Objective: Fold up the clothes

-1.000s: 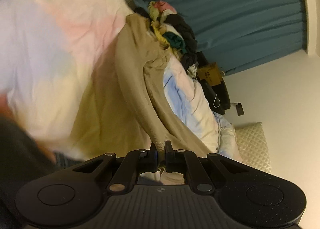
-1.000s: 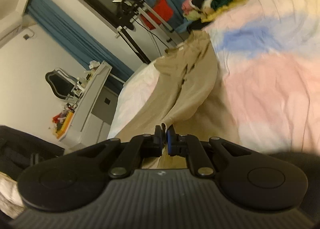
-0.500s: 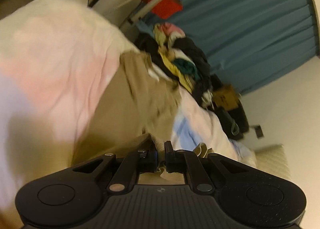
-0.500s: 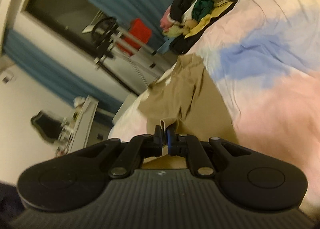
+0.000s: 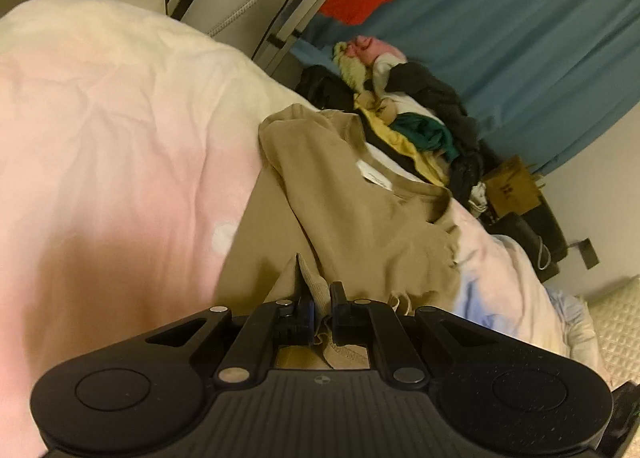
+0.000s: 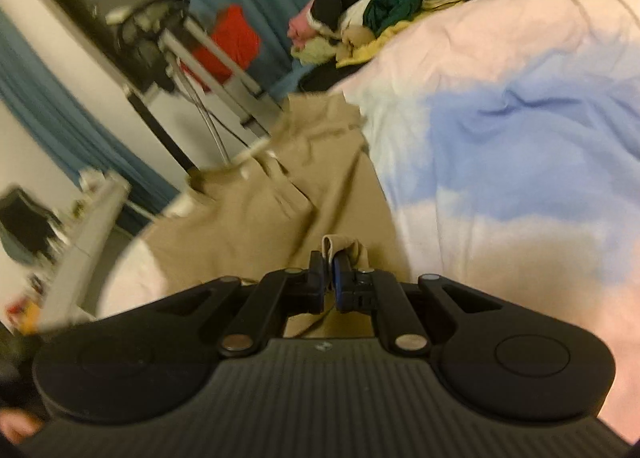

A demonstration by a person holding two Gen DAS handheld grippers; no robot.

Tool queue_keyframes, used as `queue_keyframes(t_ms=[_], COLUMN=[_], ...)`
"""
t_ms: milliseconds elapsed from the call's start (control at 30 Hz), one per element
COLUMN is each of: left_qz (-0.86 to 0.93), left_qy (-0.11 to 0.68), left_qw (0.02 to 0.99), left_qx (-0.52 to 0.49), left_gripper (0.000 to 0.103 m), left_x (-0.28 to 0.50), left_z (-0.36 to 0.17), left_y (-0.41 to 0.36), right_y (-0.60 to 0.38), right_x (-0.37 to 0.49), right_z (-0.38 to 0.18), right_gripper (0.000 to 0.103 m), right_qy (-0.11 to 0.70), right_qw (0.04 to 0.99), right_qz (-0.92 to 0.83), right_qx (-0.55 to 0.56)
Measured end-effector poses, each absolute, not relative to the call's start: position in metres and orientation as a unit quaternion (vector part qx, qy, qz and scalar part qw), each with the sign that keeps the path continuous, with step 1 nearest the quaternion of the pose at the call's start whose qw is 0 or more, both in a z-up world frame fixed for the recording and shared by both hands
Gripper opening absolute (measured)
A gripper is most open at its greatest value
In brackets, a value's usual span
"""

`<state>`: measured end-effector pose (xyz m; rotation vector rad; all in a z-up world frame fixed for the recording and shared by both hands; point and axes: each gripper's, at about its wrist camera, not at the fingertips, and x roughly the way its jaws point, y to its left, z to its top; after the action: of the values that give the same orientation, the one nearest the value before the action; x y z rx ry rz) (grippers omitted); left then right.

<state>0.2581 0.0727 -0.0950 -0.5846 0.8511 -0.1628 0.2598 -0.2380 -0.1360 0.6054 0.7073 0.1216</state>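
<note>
Tan trousers (image 5: 352,218) lie on a bed with a pink, white and blue duvet (image 5: 120,146), waist end toward the far clothes heap. My left gripper (image 5: 320,298) is shut on a ribbed tan hem that sticks up between its fingers. In the right wrist view the same tan trousers (image 6: 256,218) spread ahead, and my right gripper (image 6: 329,272) is shut on a folded edge of the tan cloth. Both held ends sit over the trousers' middle, short of the waistband.
A heap of mixed clothes (image 5: 404,118) lies at the bed's far end before a blue curtain (image 5: 500,18). A metal rack with a red item (image 6: 228,42) stands beside the bed, and a cardboard box (image 5: 512,186) sits past the heap. A fingertip (image 6: 16,426) shows at the lower left.
Both grippers have carried the trouser leg ends forward over the trousers toward the waist. The cloth now lies doubled and the heap looks nearer.
</note>
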Motion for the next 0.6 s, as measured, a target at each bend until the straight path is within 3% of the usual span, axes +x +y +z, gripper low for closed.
queue_keyframes(t_ms=[133,300,333,400,600], left_qz=[-0.075,-0.087,-0.093,-0.107,-0.117], left_qy=[0.421,0.419,0.416,0.407,0.325], left_qw=[0.868,0.874,0.877,0.887,0.931], left_qx=[-0.253,-0.232,-0.219,-0.189,-0.119], left_gripper=[0.008,0.011,0.015,0.047,0.077], left_x=[0.274,0.272,0.268,0.256,0.187], left_z=[-0.112,-0.114,-0.11,-0.096,-0.045], left_y=[0.069,0.066,0.063,0.055,0.031], right_y=[-0.224,-0.217,-0.217,-0.216,-0.214], right_x=[0.283,0.274,0.271,0.263,0.215], right_z=[-0.16,-0.149,-0.145,-0.137,-0.093], right_gripper=[0.009,0.01,0.01,0.011,0.011], right_qy=[0.36,0.35,0.347,0.341,0.31], right_qw=[0.9,0.911,0.914,0.918,0.931], right_qz=[0.056,0.056,0.056,0.055,0.063], right_qx=[0.241,0.208,0.204,0.197,0.18])
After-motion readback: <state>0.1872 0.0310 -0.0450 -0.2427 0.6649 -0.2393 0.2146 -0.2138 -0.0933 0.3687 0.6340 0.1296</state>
